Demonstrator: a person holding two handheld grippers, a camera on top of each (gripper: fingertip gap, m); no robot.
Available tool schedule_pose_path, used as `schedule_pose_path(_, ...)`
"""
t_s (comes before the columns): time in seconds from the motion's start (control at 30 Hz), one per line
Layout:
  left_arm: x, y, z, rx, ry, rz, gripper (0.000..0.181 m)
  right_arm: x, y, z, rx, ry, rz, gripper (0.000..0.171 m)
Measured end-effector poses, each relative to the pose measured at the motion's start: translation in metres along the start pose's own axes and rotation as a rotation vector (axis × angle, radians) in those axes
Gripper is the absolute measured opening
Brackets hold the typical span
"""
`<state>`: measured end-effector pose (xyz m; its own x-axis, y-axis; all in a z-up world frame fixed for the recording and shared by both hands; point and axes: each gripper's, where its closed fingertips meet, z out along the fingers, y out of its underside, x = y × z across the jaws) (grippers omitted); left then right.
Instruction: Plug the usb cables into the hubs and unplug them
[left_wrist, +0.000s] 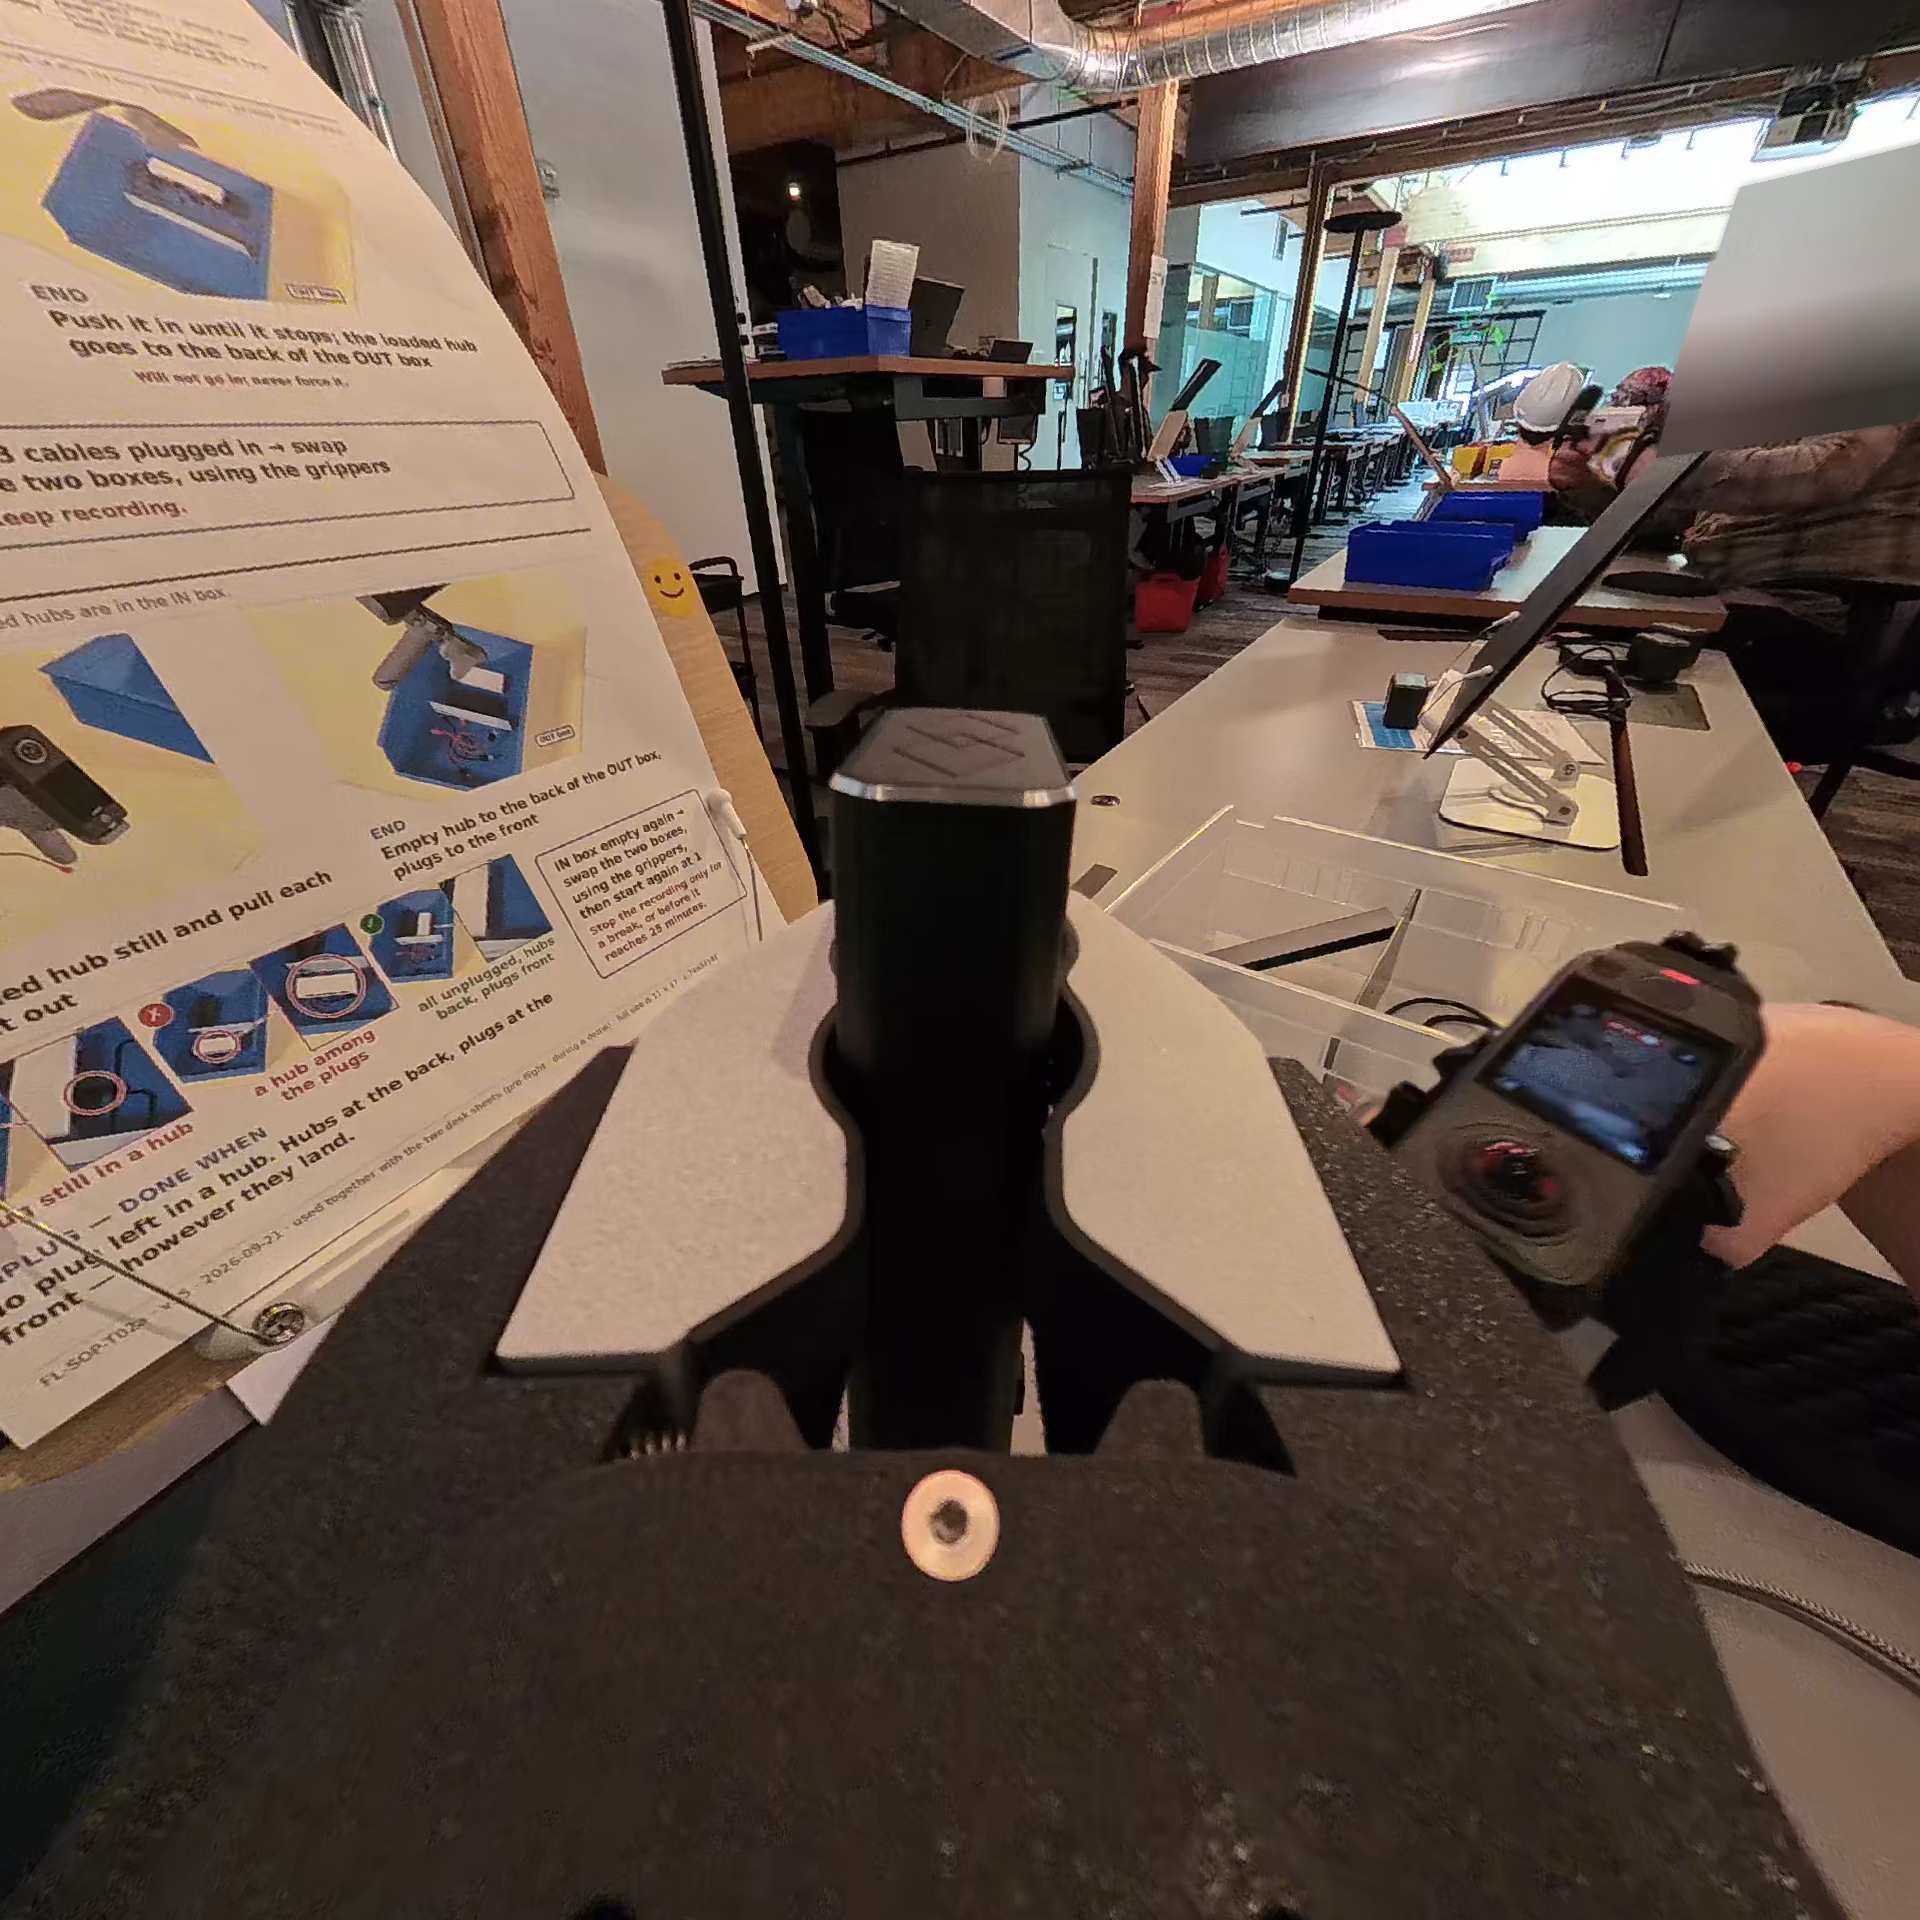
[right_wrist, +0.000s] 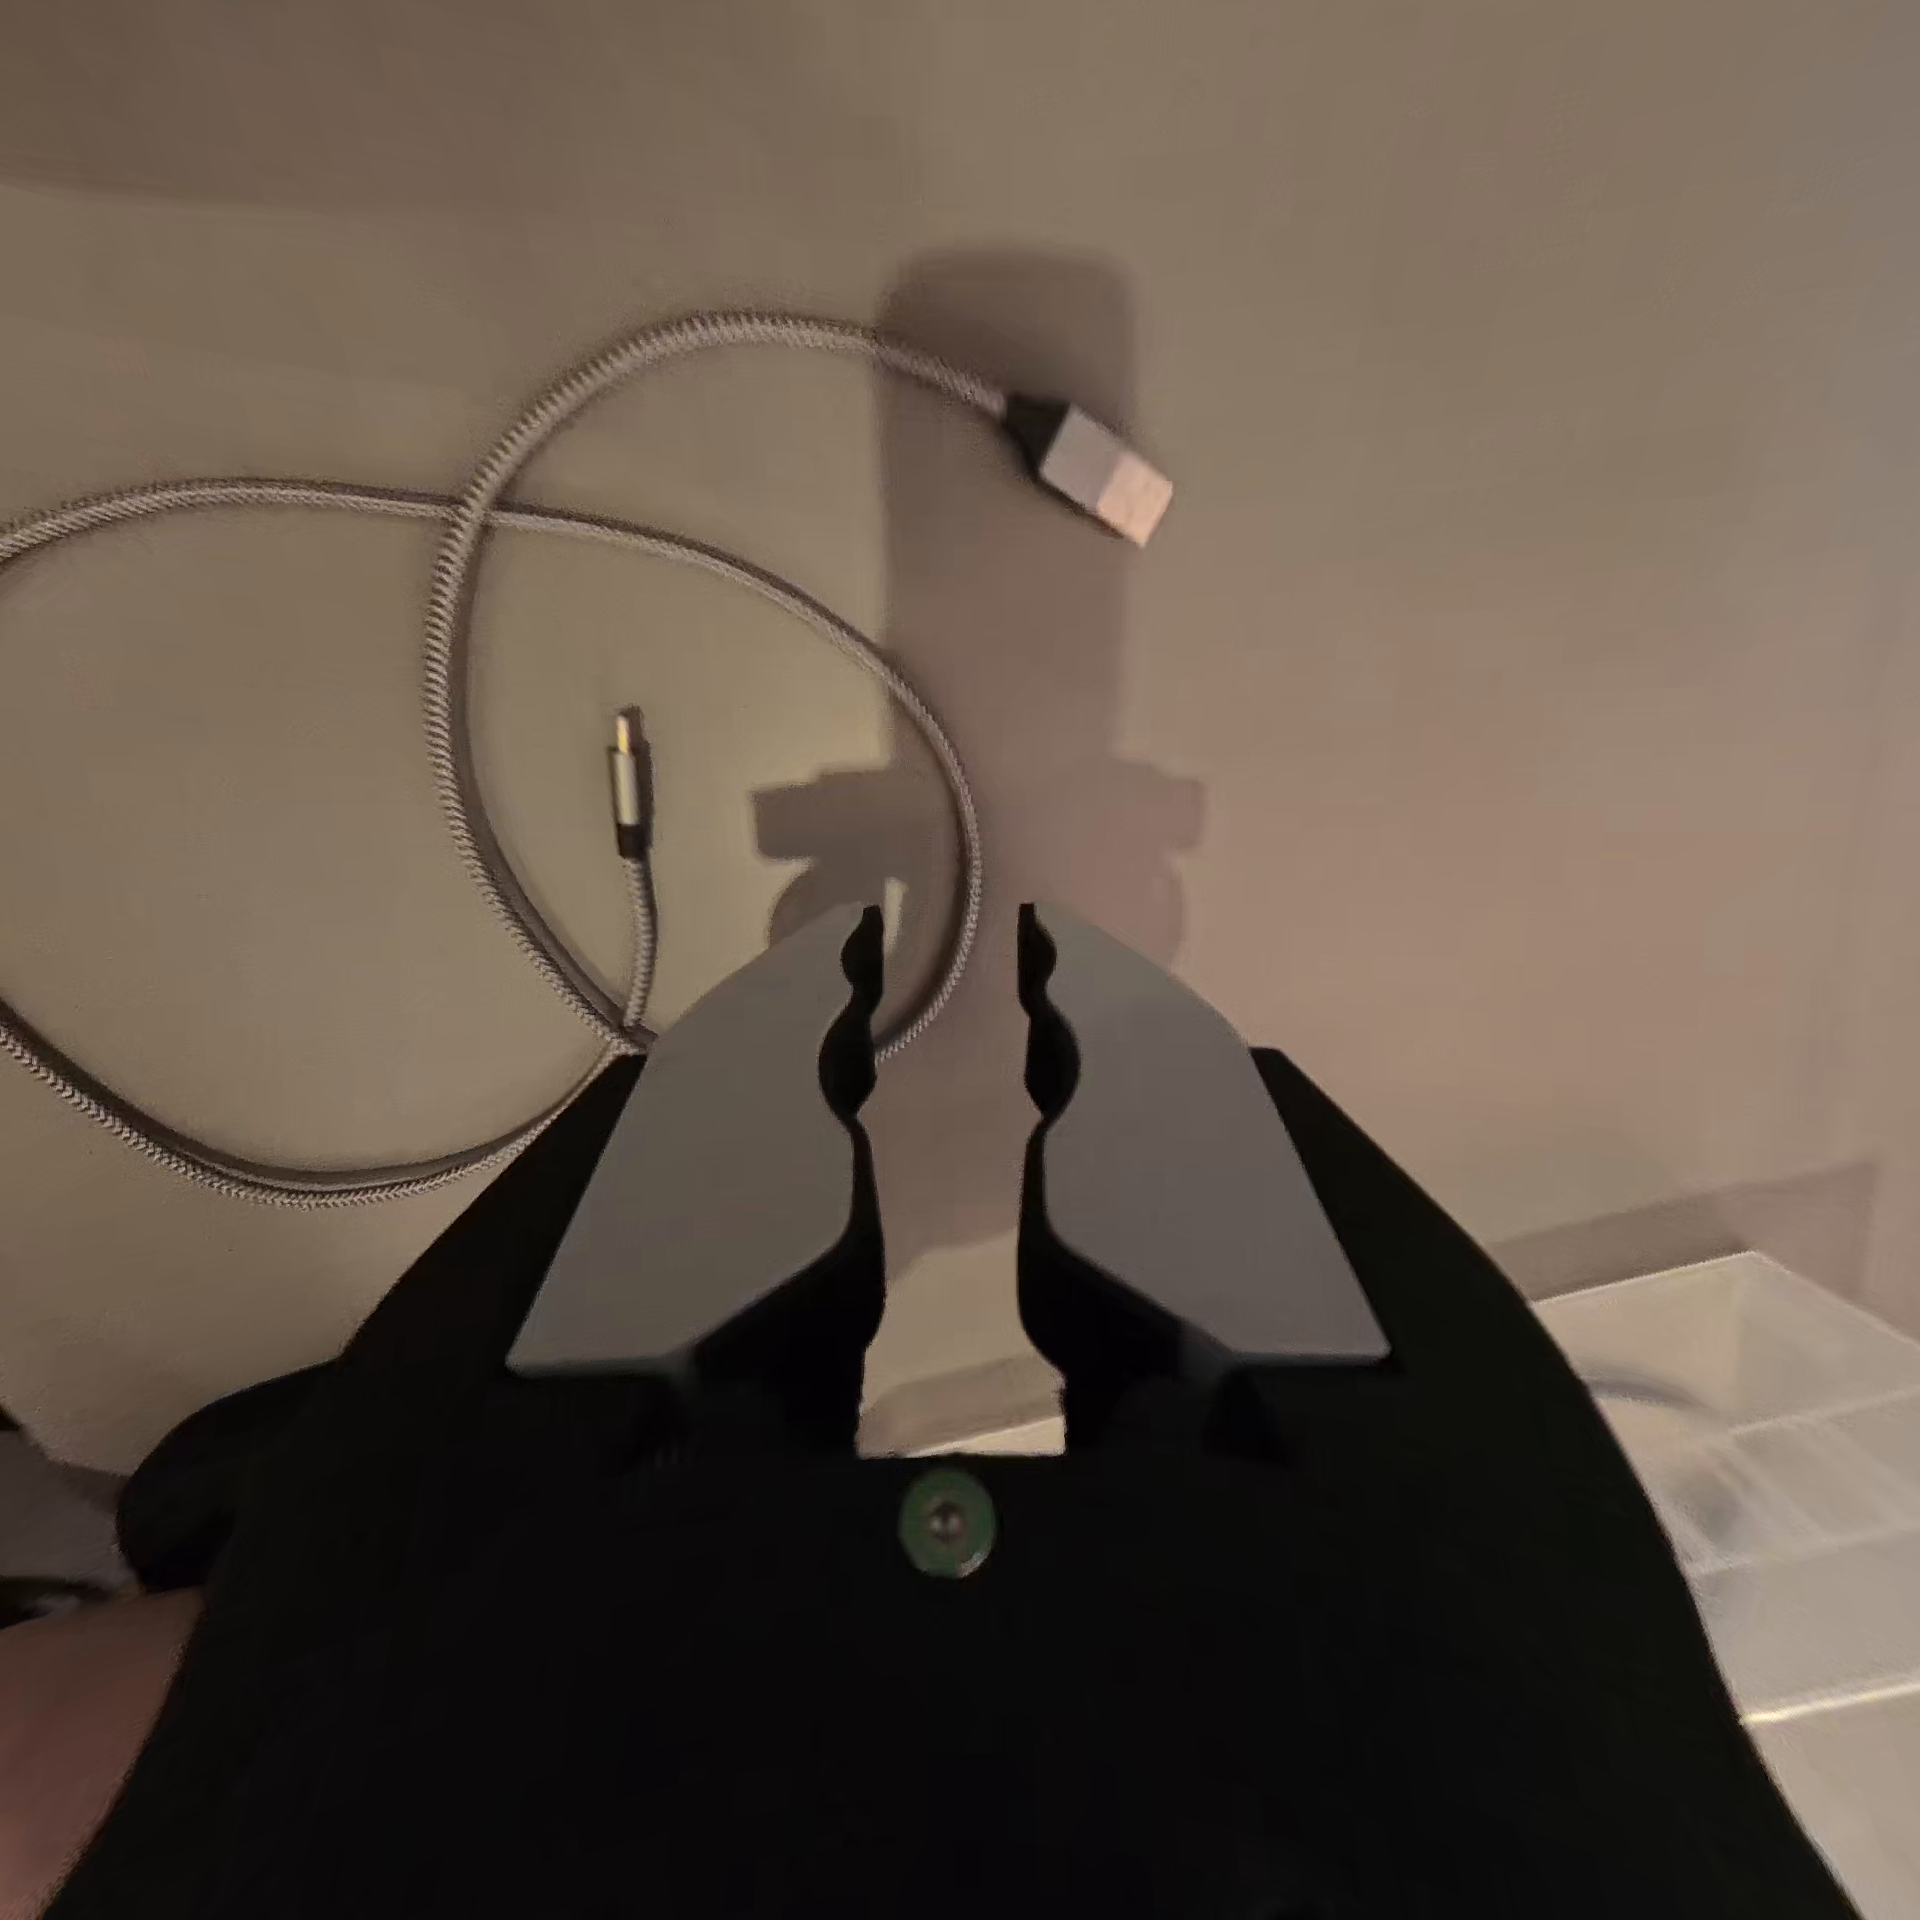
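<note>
The left gripper (left_wrist: 951, 1049) clamps an upright black hub (left_wrist: 951, 883) above the table (left_wrist: 1299, 748). The right gripper (right_wrist: 948, 935), jaws open and empty, hovers over a braided cable (right_wrist: 468, 644) (loosely coiled). Best to grasp its large plug (right_wrist: 1101, 473) squarely, aligned with the port.

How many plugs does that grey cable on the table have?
2. The big plug lies far right of the cable loops. The small plug lies inside the loop, left of the open right gripper.
</note>
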<state>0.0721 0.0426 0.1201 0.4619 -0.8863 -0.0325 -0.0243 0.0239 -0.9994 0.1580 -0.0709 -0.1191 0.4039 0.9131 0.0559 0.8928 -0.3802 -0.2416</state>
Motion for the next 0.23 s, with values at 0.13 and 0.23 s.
schedule_pose_path(0.13, 0.000, 0.000, -0.001, -0.001, 0.000, 0.004, 0.030, -0.061, -0.023, -0.011, 0.115, -0.151, -0.281, 0.044)
schedule_pose_path(0.23, -0.002, -0.001, -0.003, 0.004, 0.001, -0.003, 0.030, -0.087, -0.010, 0.008, -0.042, -0.169, -0.421, 0.057)
